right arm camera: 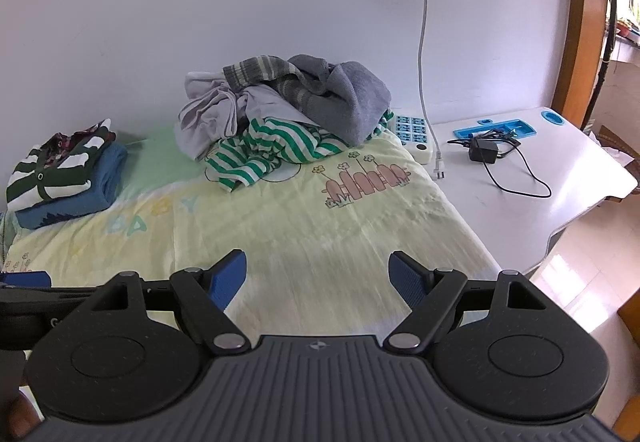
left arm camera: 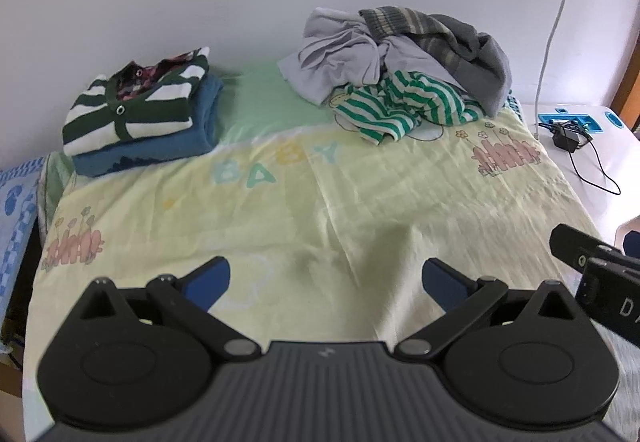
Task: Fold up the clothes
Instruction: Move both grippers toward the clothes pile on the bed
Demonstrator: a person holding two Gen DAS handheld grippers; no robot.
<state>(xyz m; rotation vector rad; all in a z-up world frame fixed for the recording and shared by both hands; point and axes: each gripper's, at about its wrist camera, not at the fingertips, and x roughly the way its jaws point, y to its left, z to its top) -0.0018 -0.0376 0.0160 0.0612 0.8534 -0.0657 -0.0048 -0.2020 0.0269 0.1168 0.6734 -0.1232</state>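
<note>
1. On the far right of the pale yellow printed bed sheet (left arm camera: 360, 201), a loose pile of grey and green-striped clothes (left arm camera: 400, 65) lies unfolded.
2. Far left sits a folded stack of striped and blue garments (left arm camera: 140, 109).
3. The left gripper (left arm camera: 326, 278) and right gripper (right arm camera: 318, 274) hover near, fingers spread, holding nothing.

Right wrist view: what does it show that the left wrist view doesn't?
Right wrist only: the white power strip, a plug, a wooden door frame. Left wrist only: blue patterned fabric at the bed's left edge. Both: folded stack, unfolded pile, baby sheet, black adapter, and both hand-held grippers open, holding nothing.
</note>
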